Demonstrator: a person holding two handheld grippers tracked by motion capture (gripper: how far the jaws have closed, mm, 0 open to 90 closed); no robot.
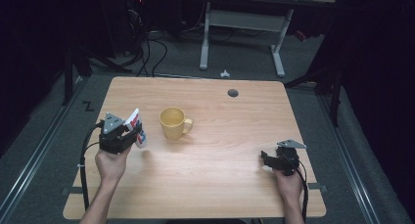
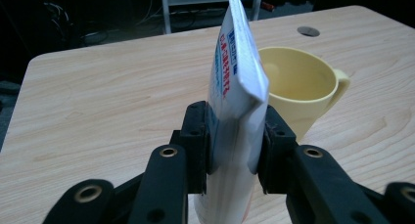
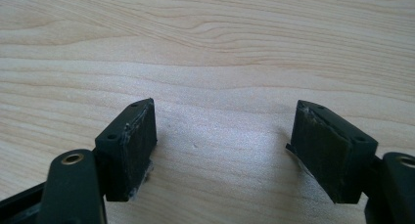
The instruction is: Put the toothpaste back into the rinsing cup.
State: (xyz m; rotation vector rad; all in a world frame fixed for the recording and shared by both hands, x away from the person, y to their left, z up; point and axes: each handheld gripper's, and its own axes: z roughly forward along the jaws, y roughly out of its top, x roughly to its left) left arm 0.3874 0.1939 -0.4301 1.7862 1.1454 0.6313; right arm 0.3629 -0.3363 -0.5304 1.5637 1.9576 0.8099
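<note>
Dark room surrounds a light wooden tabletop (image 1: 220, 185) with rounded corners and a small round cable hole (image 1: 233, 93) near its far edge; behind it stands a white desk frame (image 1: 242, 18) on grey carpet, with black cables on the floor. Near the left edge of the tabletop, the left gripper (image 1: 131, 134) pinches a white tube (image 1: 135, 121) between its jaws, and the tube stands upright with its flat crimped end on top. The tube carries blue and red writing, too small and too slanted to read. Just beside the tube, toward the middle of the tabletop, sits a yellow mug (image 1: 172, 122) with its handle turned to the right edge. Near the right edge, the right gripper (image 1: 267, 159) rests low over bare wood with its jaws spread apart, nothing between them.
</note>
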